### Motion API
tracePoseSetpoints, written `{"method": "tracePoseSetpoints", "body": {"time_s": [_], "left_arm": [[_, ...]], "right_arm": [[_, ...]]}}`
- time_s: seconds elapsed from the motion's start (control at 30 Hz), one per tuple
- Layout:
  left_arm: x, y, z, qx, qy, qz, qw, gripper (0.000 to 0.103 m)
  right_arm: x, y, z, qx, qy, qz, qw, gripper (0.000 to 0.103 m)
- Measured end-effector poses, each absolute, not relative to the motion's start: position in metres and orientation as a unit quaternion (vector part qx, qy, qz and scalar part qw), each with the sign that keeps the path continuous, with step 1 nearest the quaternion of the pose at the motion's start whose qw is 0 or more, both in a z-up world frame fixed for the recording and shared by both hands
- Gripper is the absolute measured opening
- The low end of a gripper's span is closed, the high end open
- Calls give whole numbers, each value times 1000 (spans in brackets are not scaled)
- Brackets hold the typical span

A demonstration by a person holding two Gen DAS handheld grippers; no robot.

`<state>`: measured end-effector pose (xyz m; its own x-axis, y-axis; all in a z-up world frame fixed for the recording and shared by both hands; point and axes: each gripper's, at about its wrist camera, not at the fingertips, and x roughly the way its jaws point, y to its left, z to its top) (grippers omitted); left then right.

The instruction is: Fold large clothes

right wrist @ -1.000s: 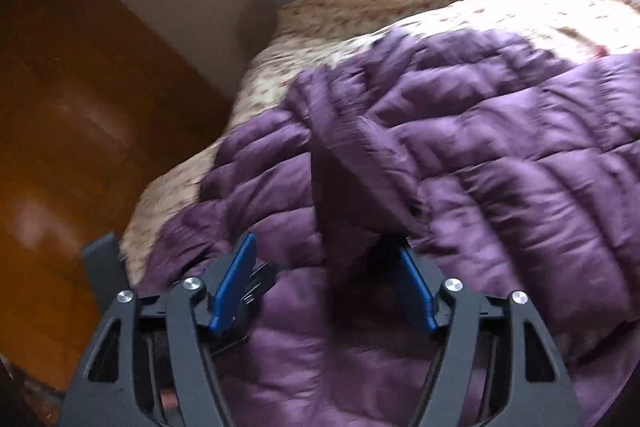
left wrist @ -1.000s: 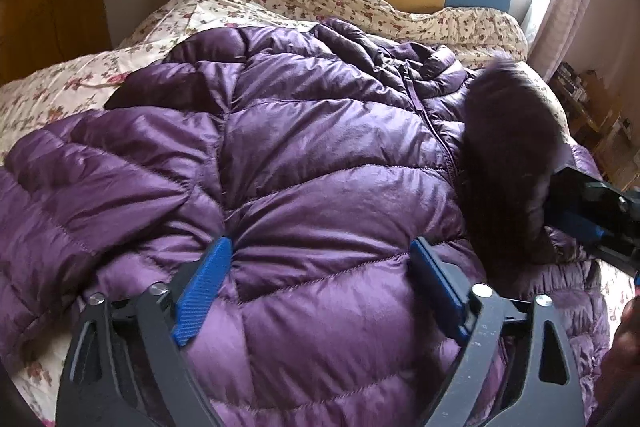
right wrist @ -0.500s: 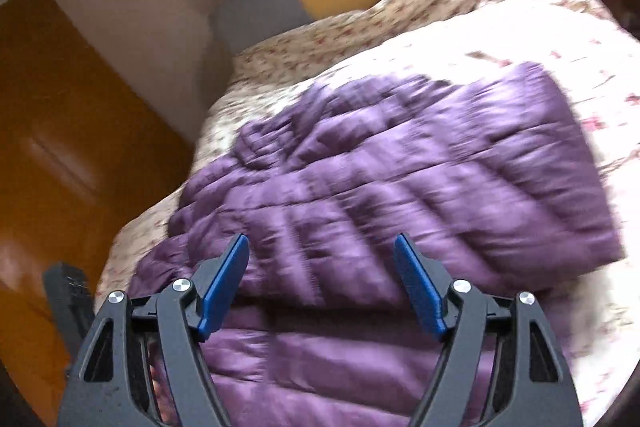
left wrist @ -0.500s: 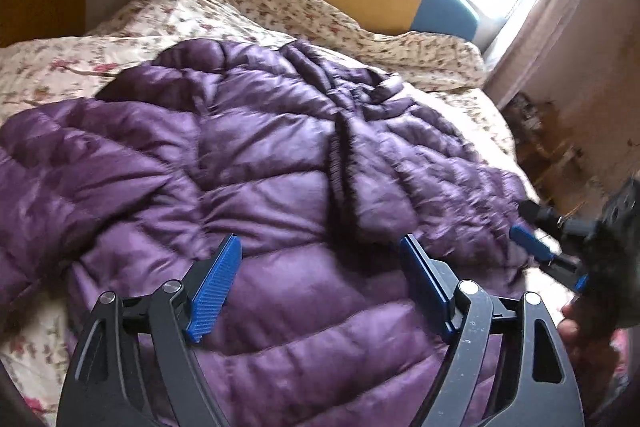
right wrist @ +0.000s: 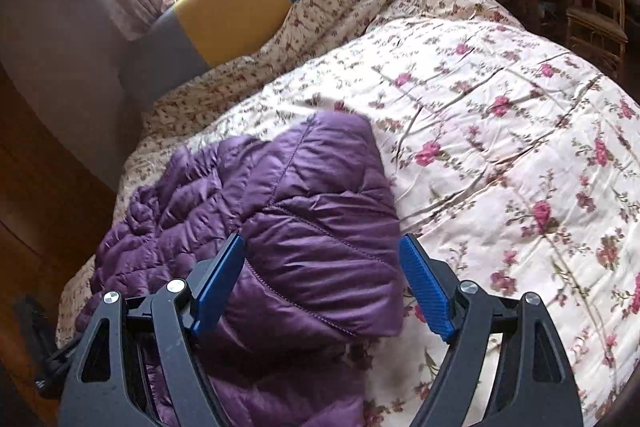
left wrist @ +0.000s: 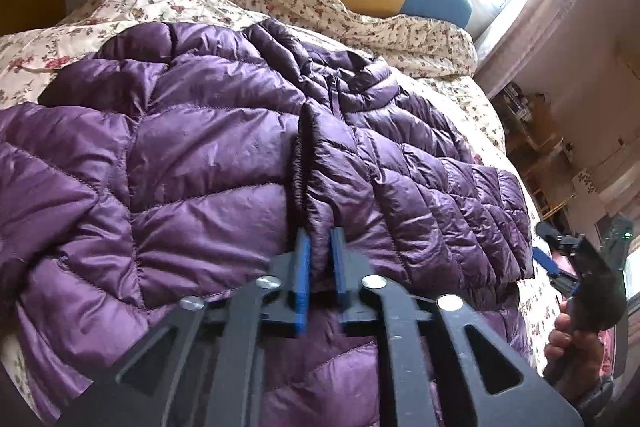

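Left gripper (left wrist: 320, 259) jaws just clamped on the sleeve cuff (left wrist: 316, 163) of the purple puffer jacket (left wrist: 192, 167) on the bed (right wrist: 500, 115). Right gripper (right wrist: 324, 287) has dropped the sleeve, jaws opening, empty. Next fold likely starting.

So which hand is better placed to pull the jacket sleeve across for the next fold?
Left. The left tongs are shut on the sleeve cuff of the purple jacket; the right tongs are opening, gripping nothing.
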<state>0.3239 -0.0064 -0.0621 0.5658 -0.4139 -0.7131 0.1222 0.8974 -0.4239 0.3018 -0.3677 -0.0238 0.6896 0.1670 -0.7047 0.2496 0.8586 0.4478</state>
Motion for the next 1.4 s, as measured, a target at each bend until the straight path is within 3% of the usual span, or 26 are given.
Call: {"method": "tracePoseSetpoints", "body": {"time_s": [0.3, 0.47, 0.83, 0.87, 0.93, 0.97, 1.1, 1.2, 1.3, 1.4], "left_arm": [[312, 32, -57, -167, 421, -111, 885, 8], [309, 40, -65, -161, 428, -98, 884, 8], [286, 44, -66, -161, 421, -64, 891, 9], [281, 44, -61, -156, 417, -54, 894, 16], [273, 44, -51, -146, 402, -32, 903, 73], [268, 44, -44, -148, 382, -29, 912, 76], [275, 32, -25, -149, 367, -55, 916, 75], [293, 11, -20, -137, 372, -81, 914, 69], [315, -7, -33, -120, 395, -81, 907, 68], [330, -8, -58, -121, 425, -72, 894, 61]], "right_arm": [[328, -313, -30, 179, 412, -5, 893, 80], [342, -283, -49, 123, 433, -16, 893, 87], [359, -260, -79, 37, 465, -30, 884, 90], [359, -259, -78, 35, 464, -31, 884, 90], [358, -260, -79, 33, 463, -33, 885, 90], [358, -259, -78, 32, 463, -34, 885, 90], [358, -256, -77, 24, 461, -39, 886, 90], [356, -253, -77, 22, 459, -41, 887, 90], [356, -253, -77, 20, 458, -42, 888, 90], [355, -252, -78, 19, 455, -43, 889, 90]]}}
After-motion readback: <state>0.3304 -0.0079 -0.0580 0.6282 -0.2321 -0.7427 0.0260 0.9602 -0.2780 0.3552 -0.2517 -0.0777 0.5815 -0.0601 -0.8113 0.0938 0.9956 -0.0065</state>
